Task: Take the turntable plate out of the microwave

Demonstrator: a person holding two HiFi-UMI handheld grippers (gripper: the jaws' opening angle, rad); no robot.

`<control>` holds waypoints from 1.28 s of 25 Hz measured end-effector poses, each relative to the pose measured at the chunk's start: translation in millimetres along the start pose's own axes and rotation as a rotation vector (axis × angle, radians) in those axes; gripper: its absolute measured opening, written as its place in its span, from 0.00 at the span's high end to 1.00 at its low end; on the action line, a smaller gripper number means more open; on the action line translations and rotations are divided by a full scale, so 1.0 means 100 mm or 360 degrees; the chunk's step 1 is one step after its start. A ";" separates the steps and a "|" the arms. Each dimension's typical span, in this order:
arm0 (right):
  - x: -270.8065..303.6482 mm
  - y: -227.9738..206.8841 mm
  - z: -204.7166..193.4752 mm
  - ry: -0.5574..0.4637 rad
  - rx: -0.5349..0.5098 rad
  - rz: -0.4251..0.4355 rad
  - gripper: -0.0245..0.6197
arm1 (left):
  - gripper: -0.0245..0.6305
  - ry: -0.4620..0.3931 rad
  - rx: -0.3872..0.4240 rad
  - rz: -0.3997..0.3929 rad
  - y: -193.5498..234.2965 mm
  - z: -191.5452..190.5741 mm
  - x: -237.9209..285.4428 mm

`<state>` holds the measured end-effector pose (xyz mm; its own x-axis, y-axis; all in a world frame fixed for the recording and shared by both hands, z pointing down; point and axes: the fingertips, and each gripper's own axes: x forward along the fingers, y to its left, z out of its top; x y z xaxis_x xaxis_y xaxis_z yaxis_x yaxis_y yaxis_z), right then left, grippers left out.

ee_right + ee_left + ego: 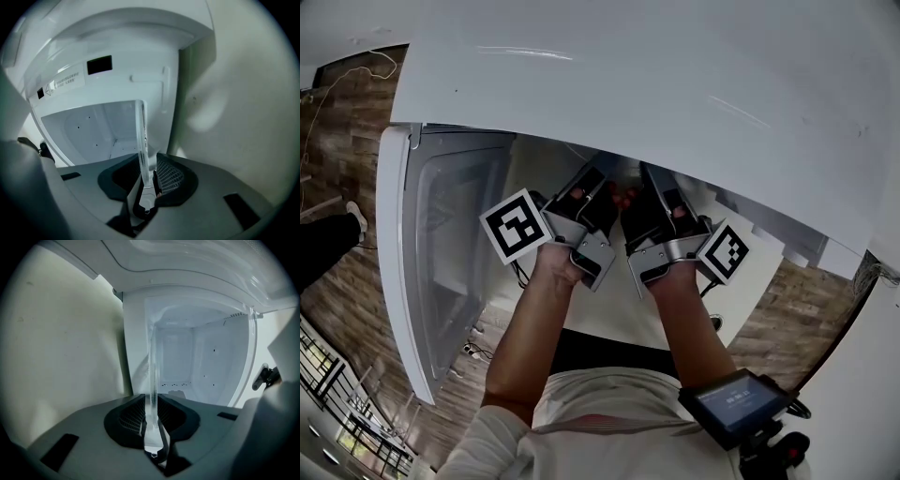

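Note:
The clear glass turntable plate (pixel 153 362) stands edge-on between the pads of my left gripper (pixel 152 401), at the mouth of the white microwave (pixel 628 84). In the right gripper view the same plate (pixel 141 131) rises edge-on between the pads of my right gripper (pixel 147 161). Both grippers look shut on the plate's rim. From the head view, my left gripper (pixel 598 187) and right gripper (pixel 642 192) reach side by side under the microwave's top, which hides their tips and the plate. The white cavity (pixel 201 362) lies behind the plate.
The microwave door (pixel 441 253) hangs open at the left. A pale wall (pixel 61 343) runs beside the oven on the left, and again on the right (pixel 234 93). Wooden flooring (pixel 797 309) lies below. A small screen device (pixel 736 403) sits at the person's waist.

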<state>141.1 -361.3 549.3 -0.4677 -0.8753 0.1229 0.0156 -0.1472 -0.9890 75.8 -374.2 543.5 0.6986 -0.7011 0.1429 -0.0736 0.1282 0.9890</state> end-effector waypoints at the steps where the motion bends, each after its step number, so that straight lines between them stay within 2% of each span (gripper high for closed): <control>1: 0.00 0.00 0.00 0.0000 0.0015 0.0010 0.80 | 0.84 0.0007 -0.0004 -0.0009 -0.01 0.00 0.00; 3: 0.00 0.02 -0.01 0.0004 0.0026 0.0033 0.80 | 0.88 0.0013 -0.0008 -0.0016 -0.04 -0.01 0.00; 11: 0.01 0.07 -0.02 0.0004 -0.0064 0.0046 0.90 | 0.90 -0.0017 -0.0024 -0.0047 -0.04 -0.01 -0.01; 18: 0.00 0.10 0.00 0.0004 -0.0135 0.0095 0.90 | 0.90 -0.0042 -0.0035 -0.0149 -0.06 -0.03 -0.02; 32: -0.01 0.22 -0.08 0.0049 -0.0200 0.0204 0.90 | 0.90 -0.0087 0.0021 -0.0232 -0.17 -0.02 -0.13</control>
<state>134.6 -359.9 526.6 -0.4961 -0.8683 -0.0055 -0.0327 0.0250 -0.9992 69.2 -366.3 525.2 0.6630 -0.7486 -0.0010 0.0164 0.0132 0.9998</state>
